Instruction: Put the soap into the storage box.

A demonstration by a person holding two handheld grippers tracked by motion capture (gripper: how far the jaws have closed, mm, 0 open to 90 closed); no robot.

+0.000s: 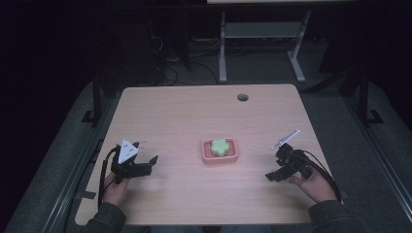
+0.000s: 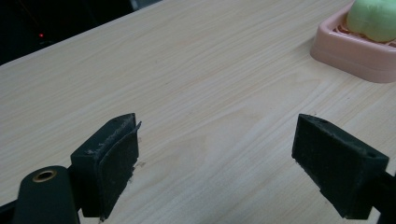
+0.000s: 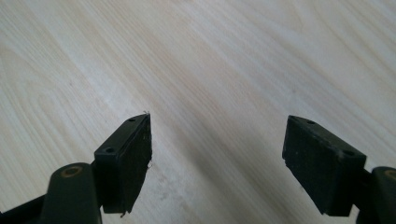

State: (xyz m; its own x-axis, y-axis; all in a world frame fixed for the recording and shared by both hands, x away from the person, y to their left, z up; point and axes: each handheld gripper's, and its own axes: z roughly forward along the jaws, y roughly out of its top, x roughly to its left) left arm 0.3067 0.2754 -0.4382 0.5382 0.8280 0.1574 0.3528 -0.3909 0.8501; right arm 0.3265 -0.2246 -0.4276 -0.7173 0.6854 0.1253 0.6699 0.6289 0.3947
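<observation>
Table of pale wood grain (image 1: 184, 116) carries a pink slatted plastic tray (image 1: 219, 151) at its centre, with a pale green flower-shaped block (image 1: 220, 146) resting inside it. Your left gripper (image 1: 145, 165) sits near the near-left edge, jaws spread wide apart with nothing between them. Your right gripper (image 1: 274, 172) sits at the near right, jaws likewise wide apart and empty. Both grippers are well apart from the tray, which lies between them.
</observation>
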